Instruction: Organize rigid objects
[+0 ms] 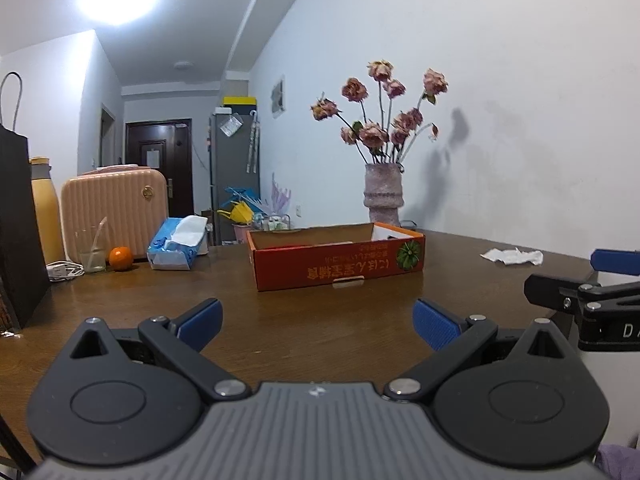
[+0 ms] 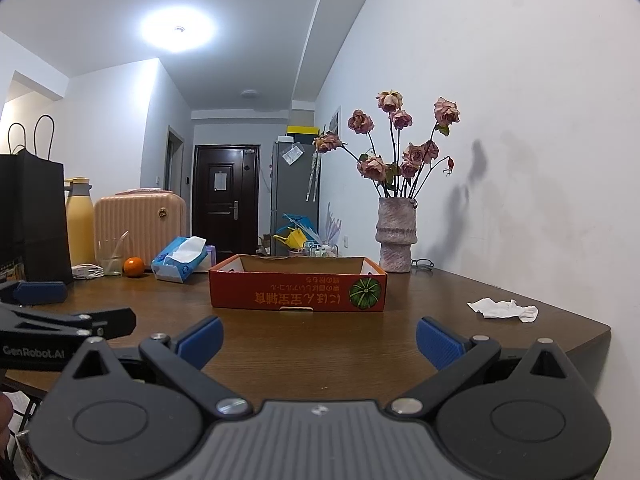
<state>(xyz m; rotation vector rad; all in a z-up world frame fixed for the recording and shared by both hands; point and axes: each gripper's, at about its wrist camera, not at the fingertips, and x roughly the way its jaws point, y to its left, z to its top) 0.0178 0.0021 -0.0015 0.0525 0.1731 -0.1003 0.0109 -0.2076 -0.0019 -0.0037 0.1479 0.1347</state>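
An open red cardboard box [image 1: 336,264] sits on the brown wooden table [image 1: 304,320], straight ahead of both grippers; it also shows in the right wrist view [image 2: 298,290]. My left gripper [image 1: 318,322] is open and empty, low over the table in front of the box. My right gripper [image 2: 319,340] is open and empty too, beside the left one. An orange [image 1: 120,258] lies at the far left; it also shows in the right wrist view [image 2: 134,267]. What is inside the box is hidden.
A vase of dried roses [image 1: 383,196] stands behind the box by the wall. A crumpled tissue [image 2: 504,309] lies at the right. At the left stand a tissue pack [image 1: 178,246], glass [image 1: 93,254], pink case [image 1: 114,208], yellow bottle [image 1: 44,212] and black bag [image 1: 18,224].
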